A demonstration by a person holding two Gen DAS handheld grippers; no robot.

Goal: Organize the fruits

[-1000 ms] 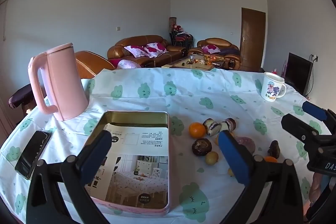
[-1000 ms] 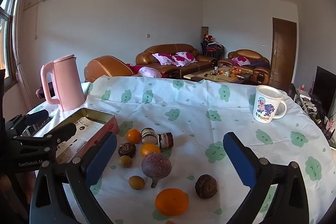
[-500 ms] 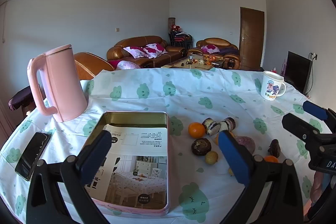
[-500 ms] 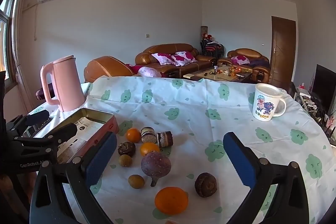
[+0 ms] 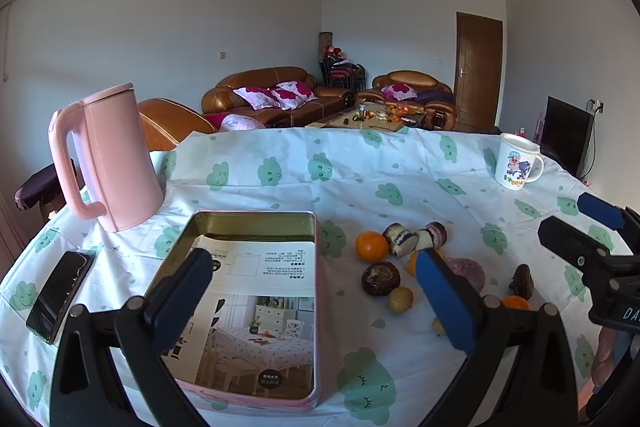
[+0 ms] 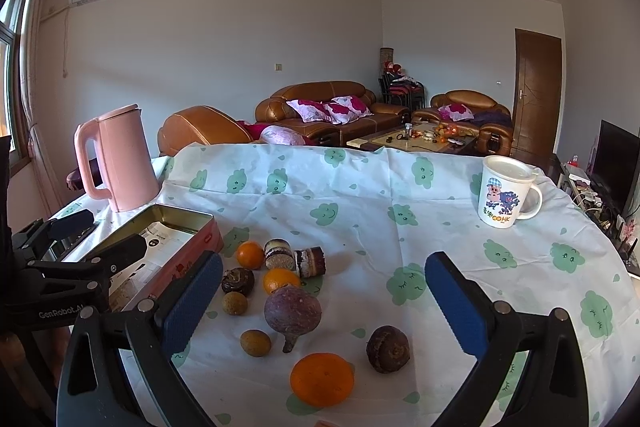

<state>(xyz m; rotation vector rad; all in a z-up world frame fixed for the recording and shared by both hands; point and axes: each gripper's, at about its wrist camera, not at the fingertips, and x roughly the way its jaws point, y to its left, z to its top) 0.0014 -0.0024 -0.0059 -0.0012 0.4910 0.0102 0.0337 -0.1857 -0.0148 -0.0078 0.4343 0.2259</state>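
Observation:
Several fruits lie loose on the tablecloth: a large orange (image 6: 322,379), a purple round fruit (image 6: 292,311), dark brown fruits (image 6: 388,349) (image 6: 238,281), small yellow-brown fruits (image 6: 256,343), smaller oranges (image 6: 250,254) and two cake rolls (image 6: 310,261). A pink tin box (image 5: 256,307) (image 6: 168,247), lined with a printed sheet, lies left of them. My left gripper (image 5: 316,301) is open above the tin's near half. My right gripper (image 6: 324,305) is open above the fruits. Both are empty.
A pink kettle (image 5: 106,159) stands at the back left. A black phone (image 5: 60,295) lies at the left table edge. A white cartoon mug (image 6: 506,193) stands at the back right. Sofas and a coffee table are behind the table.
Both grippers have hardly moved; the views shifted very slightly. Nothing was taken hold of or let go.

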